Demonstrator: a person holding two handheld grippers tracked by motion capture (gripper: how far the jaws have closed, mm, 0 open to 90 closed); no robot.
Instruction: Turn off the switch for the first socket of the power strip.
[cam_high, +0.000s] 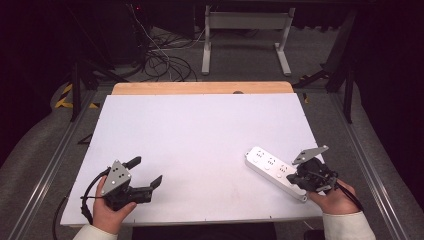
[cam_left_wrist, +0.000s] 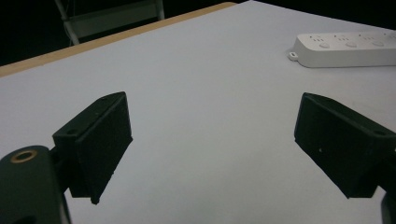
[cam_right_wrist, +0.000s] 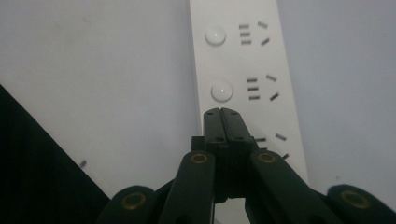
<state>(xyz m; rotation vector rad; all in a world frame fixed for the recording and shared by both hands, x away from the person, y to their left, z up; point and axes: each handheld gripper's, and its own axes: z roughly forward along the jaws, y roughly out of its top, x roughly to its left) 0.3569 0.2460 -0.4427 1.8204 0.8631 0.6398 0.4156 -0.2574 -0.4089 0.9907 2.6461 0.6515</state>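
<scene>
On the white table (cam_high: 200, 145), a white power strip (cam_high: 270, 167) lies near the right edge, angled. Above its near end sits the right gripper (cam_right_wrist: 221, 114), jaws pressed together with nothing between them; they cover the strip's third switch, so only 2 round buttons are visible, and whether the tips touch the strip is unclear. At the near left, the left gripper (cam_high: 148, 172) rests spread wide, empty, well apart from the strip.

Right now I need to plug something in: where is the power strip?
In the high view the power strip lies at the table's front right, angled, its near end under the shut right hand-held gripper.
</scene>
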